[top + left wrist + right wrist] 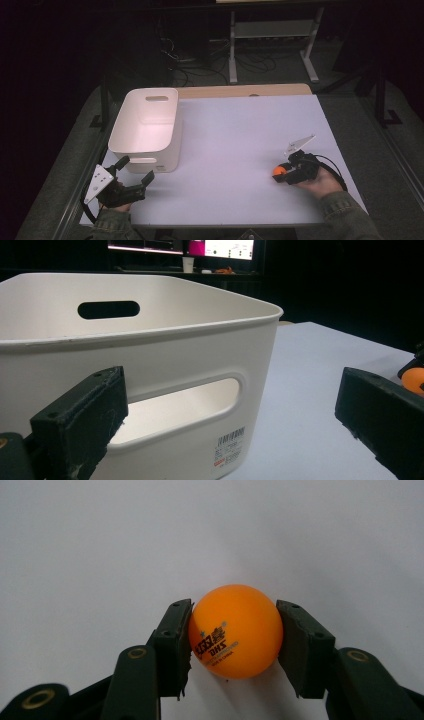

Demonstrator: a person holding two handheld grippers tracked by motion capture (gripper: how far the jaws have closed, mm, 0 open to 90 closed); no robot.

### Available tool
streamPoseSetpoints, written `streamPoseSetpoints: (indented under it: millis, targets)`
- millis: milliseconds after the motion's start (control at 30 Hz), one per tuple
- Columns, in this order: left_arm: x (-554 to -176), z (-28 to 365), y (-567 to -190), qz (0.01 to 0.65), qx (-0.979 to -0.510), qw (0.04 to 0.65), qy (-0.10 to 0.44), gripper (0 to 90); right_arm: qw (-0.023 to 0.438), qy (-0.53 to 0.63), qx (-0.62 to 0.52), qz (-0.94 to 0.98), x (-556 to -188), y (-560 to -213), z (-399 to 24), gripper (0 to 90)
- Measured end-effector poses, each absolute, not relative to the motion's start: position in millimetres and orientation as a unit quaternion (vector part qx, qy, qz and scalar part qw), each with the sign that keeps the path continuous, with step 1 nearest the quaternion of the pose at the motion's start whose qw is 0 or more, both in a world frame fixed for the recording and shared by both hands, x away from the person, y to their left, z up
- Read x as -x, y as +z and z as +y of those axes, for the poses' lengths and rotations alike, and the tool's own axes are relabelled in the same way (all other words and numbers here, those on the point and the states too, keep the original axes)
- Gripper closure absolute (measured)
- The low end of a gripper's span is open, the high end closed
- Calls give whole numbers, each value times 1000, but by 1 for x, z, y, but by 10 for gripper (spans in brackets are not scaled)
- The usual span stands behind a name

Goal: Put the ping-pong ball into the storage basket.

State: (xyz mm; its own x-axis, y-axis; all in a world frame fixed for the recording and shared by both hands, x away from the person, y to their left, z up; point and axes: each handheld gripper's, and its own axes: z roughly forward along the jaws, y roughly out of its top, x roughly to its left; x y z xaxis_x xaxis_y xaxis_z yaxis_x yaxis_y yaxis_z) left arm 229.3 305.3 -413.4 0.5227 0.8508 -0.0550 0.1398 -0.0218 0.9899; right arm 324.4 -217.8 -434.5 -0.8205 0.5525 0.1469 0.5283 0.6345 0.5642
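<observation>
Ball sides hidden where right gripper jaws clamp it.

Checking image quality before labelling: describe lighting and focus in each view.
High view: white table brightly lit, surroundings nearly black, soft overall. Left gripper view: bin sharp, near jaws blurred. Right gripper view: orange ball crisp in the right tool, even light, faint shadow beneath.

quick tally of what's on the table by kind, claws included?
Orange table-tennis ball: 1
White plastic bin with handle slots: 1
Black two-jaw claws: 2 (left claw, right claw)
Total: 4
</observation>
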Motion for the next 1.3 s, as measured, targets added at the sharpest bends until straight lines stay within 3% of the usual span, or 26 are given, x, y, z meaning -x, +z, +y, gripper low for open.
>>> streamPoseSetpoints:
  millis: [1300]
  targets:
    - [-230,305,-413,383,-648,584,302,0,40,311,-271,910,-335,-385,-201,495]
